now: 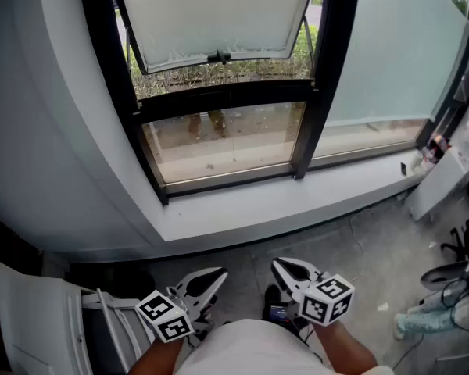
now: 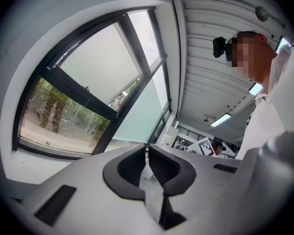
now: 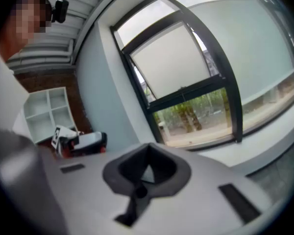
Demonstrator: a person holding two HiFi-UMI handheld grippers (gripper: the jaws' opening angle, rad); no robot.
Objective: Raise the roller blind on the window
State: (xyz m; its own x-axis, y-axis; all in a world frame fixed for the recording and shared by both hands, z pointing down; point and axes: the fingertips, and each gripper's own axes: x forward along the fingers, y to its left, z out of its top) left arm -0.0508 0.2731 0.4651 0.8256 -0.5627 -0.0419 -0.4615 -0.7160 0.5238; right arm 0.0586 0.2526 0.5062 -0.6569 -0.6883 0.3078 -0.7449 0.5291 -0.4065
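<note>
Left gripper point(image 1: 216, 275): jaws closed together, nothing between them; held low on the near side of the window sill point(image 1: 242, 209), well apart from it, tips toward it.
Right gripper point(image 1: 278, 265): jaws closed, empty; just beside the left gripper, also on the near side of the window sill and clear of it.
White chair point(image 1: 39, 319): left of the left gripper, no nearer the window sill than the grippers; only partly in frame.
Floor point(image 1: 375, 248): grey, bare between both grippers and the foot of the window sill.
Window sill: pale ledge, running along the base of the black window frame point(image 1: 322, 76).
Lower pane point(image 1: 227, 139): clear, directly above the window sill, uncovered; ground and tree trunks seen through it.
Roller blind point(image 1: 219, 10): white, drawn down over the upper pane, well above the window sill; bottom edge with a dark pull point(image 1: 219, 55) just above the crossbar, a strip of greenery showing beneath. Not touched by either gripper.
Frosted pane point(image 1: 399, 45): right of the black upright, above the right part of the window sill.
</note>
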